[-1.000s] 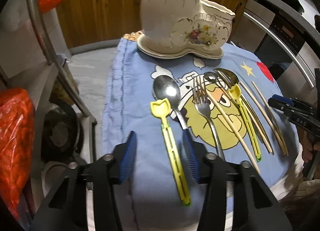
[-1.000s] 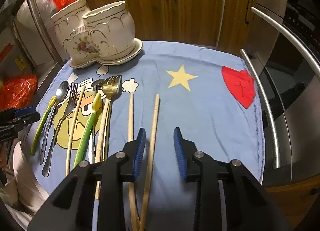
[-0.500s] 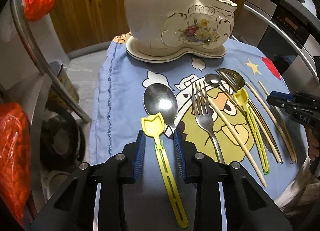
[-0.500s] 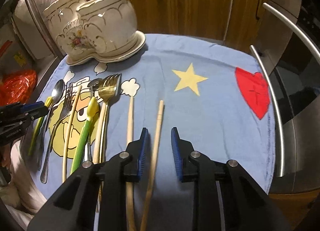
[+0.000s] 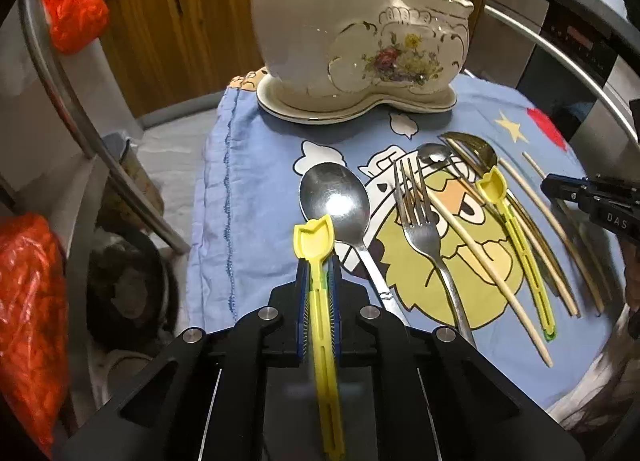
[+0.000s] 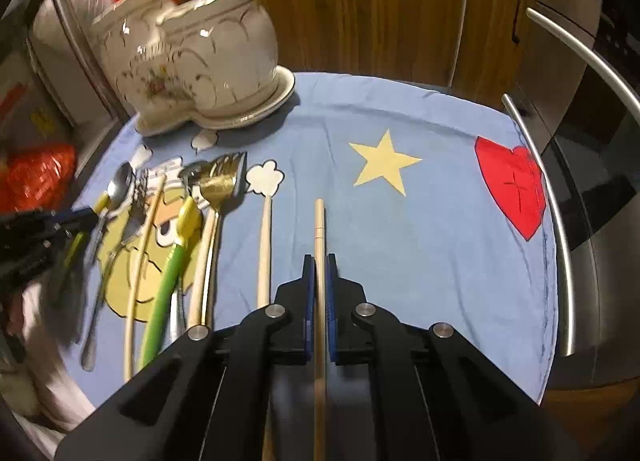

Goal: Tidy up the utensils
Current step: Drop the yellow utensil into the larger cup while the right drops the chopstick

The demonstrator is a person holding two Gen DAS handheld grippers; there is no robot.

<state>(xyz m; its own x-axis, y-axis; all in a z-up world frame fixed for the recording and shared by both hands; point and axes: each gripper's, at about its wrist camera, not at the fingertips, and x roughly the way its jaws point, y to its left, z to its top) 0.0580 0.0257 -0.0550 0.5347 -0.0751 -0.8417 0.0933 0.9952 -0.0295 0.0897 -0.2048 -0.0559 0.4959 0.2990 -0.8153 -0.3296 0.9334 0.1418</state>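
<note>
Left wrist view: the left gripper (image 5: 318, 265) is clamped on the slotted handle of a yellow plastic spoon (image 5: 316, 245), whose tulip-shaped bowl projects beyond the blue pads (image 5: 333, 273) and overlaps the edge of a large steel spoon (image 5: 335, 201) lying just to its right on the blue printed cloth (image 5: 248, 181). Further right on the cloth lie, in order, a steel fork (image 5: 418, 217), a pale chopstick (image 5: 480, 257) crossing diagonally, a second yellow plastic spoon (image 5: 496, 189), a small steel spoon (image 5: 432, 151), and a gold fork (image 5: 468, 145), its tines pointing toward the vase. A cream ceramic boot-shaped holder (image 5: 360, 33) with gold trim and a floral motif stands upright on its matching base at the far end of the cloth. Right wrist view: the right gripper (image 6: 319, 261) is closed around a single wooden chopstick (image 6: 319, 221), the shaft running between the pads and out toward the yellow star (image 6: 384, 165) printed on the cloth. A second wooden chopstick (image 6: 264, 245) lies just beside it on the left, roughly parallel and apart from it. A red heart (image 6: 512, 189) is printed near the right edge of the cloth. The remaining cutlery lies in a row at left, below the holder; whether either held utensil is lifted clear of the cloth cannot be told.
</note>
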